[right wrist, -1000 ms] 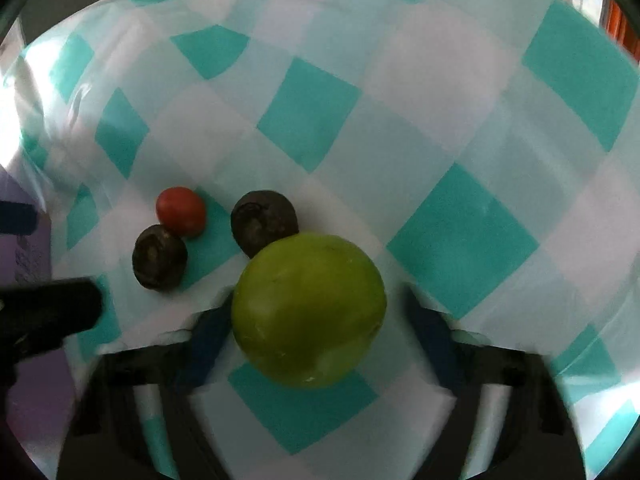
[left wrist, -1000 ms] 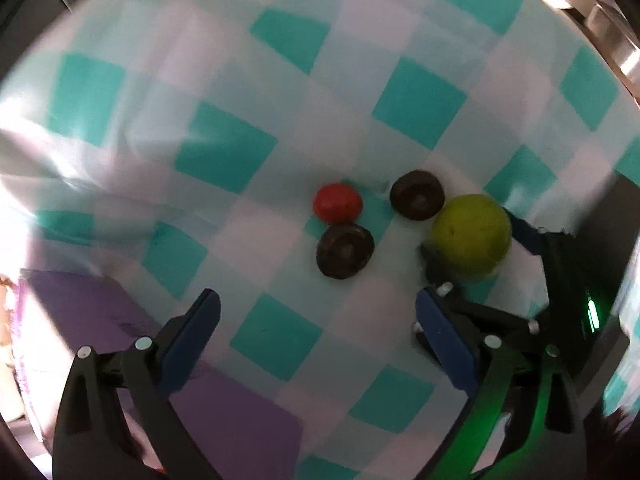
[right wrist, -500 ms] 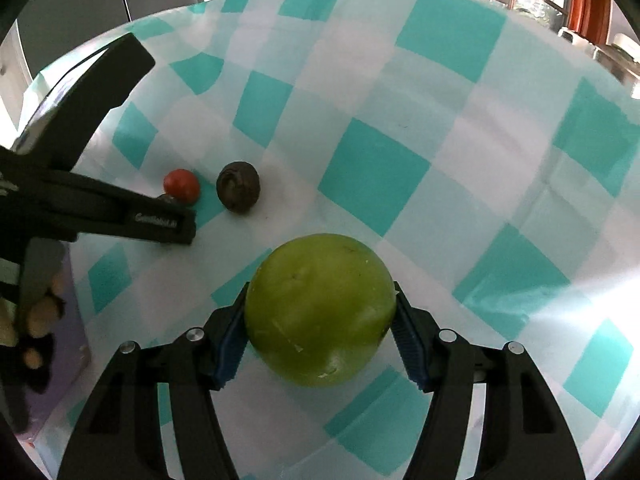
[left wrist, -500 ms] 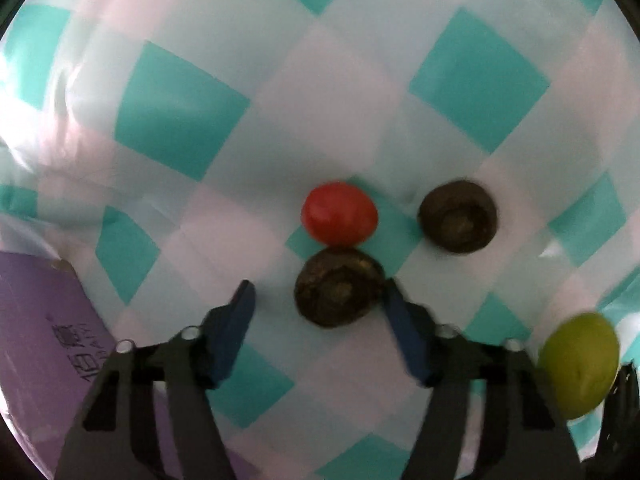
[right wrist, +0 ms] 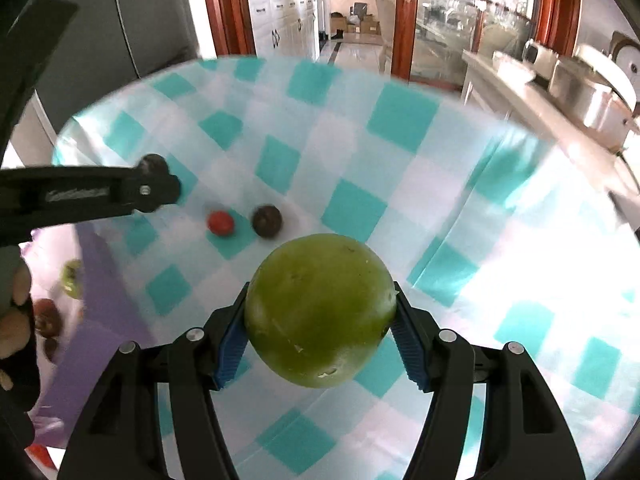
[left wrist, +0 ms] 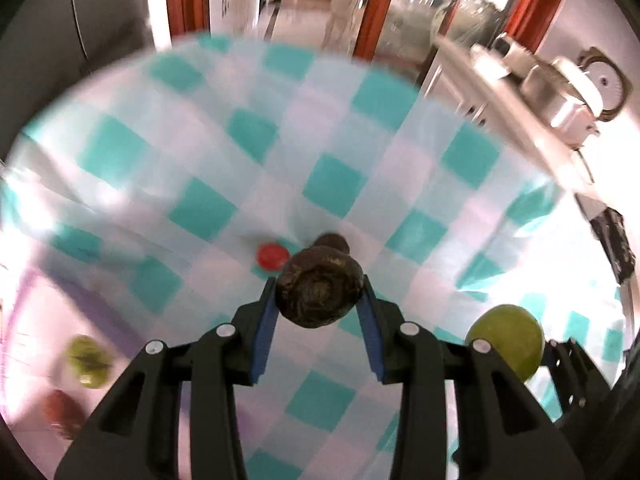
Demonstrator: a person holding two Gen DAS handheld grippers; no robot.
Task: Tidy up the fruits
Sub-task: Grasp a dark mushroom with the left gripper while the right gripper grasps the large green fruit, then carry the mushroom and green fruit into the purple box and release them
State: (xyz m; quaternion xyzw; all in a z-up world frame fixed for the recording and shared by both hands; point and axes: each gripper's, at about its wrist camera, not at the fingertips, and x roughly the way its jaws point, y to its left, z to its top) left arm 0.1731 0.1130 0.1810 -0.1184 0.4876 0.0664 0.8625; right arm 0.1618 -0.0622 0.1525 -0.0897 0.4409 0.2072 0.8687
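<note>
The left gripper (left wrist: pixel 320 300) has just been closing and now clamps a dark wrinkled fruit (left wrist: pixel 320 292), lifted above the checked tablecloth (left wrist: pixel 340 184). Raised lettering on its arm is too blurred to read. The right gripper (right wrist: pixel 320 320) clamps a green fruit (right wrist: pixel 320 310). A red fruit (right wrist: pixel 220 222) and another dark fruit (right wrist: pixel 267 221) lie just beside each other on the cloth, well away from its far edge.

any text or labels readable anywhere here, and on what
Embossed lettering on the side of the black left hand-held gripper, seen from the right wrist view: too blurred to read.
No other text is visible on the teal-and-white checked tablecloth, the fruits, or the purple mat.
</note>
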